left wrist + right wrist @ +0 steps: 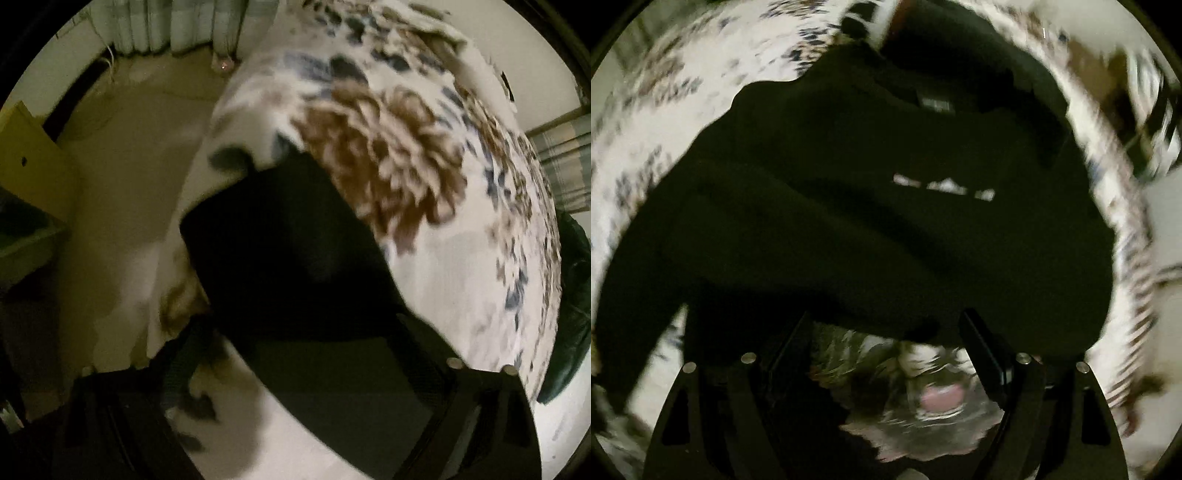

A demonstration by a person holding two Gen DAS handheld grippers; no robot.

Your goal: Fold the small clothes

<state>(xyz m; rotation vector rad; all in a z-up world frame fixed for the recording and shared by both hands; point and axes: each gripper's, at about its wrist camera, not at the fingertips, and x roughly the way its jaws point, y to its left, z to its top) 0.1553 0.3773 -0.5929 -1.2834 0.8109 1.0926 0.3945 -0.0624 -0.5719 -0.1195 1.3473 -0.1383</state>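
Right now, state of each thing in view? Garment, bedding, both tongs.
Black garment: spread out on the bed, neck label up, hem edge lying between the right tongs' fingers.
Floral bedspread: laid over the bed, partly covered by the garment.
Right tongs: open, fingers wide apart at the hem.
Left tongs: fingers apart with black fabric between them; grip unclear, too dark and blurred.

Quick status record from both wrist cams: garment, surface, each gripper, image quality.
garment: black top, spread on the bed, white chest print and neck label showing
surface: floral bedspread
left gripper: open, over the garment's edge by the side of the bed
right gripper: open, at the near hem, nothing held
beyond bed: floor, curtains
image quality: dim, motion-blurred
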